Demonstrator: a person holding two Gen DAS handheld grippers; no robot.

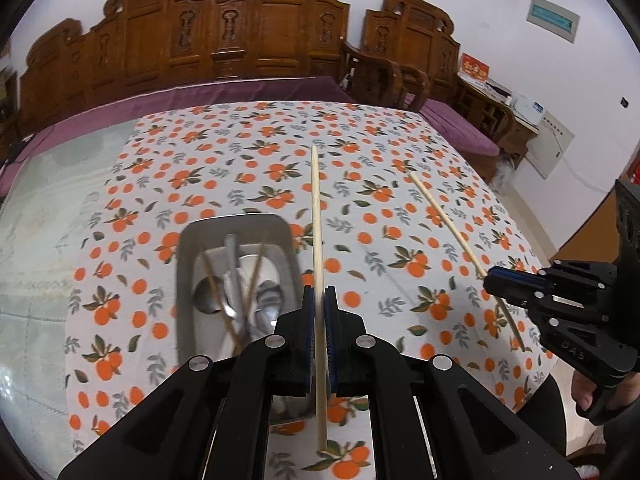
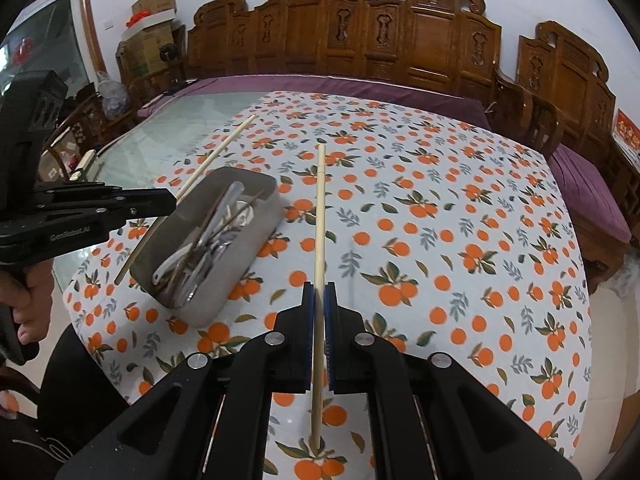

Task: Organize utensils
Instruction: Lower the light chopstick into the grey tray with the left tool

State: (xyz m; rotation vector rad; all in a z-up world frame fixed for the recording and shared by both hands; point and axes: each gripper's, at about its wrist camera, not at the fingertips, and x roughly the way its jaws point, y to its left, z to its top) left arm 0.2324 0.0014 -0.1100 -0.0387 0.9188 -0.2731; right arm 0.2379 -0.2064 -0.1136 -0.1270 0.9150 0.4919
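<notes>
With each of your grippers clamped on a single pale chopstick, what matters next is where the metal tray (image 1: pixel 188 280) lies from each stick and how its long side runs. Your left gripper (image 1: pixel 319 312) pinches its chopstick (image 1: pixel 316 208) partway along the shaft, the stick running straight ahead along the fingers and lifted clear of the orange-print tablecloth (image 1: pixel 400 216); the tray sits just to the left of those fingers and close under them, its long side lying nearly parallel to the stick. Your right gripper (image 2: pixel 319 312) holds the other chopstick (image 2: pixel 320 216) the same way, jaws closed on it, pointing forward. From that side the tray (image 2: pixel 224 296) lies to the left and ahead, turned at a slant to the stick, with the left gripper (image 2: pixel 160 202) hanging beside and above it. Spoons (image 1: pixel 208 296) and a darker pair of chopsticks (image 1: pixel 252 276) already lie lengthwise inside. I judge your left hand the nearer one, needing only a short sideways shift and a lowering. Your right must cross further over and twist so its stick lines up with the tray's length; otherwise an end may catch the rim and bridge across it.
</notes>
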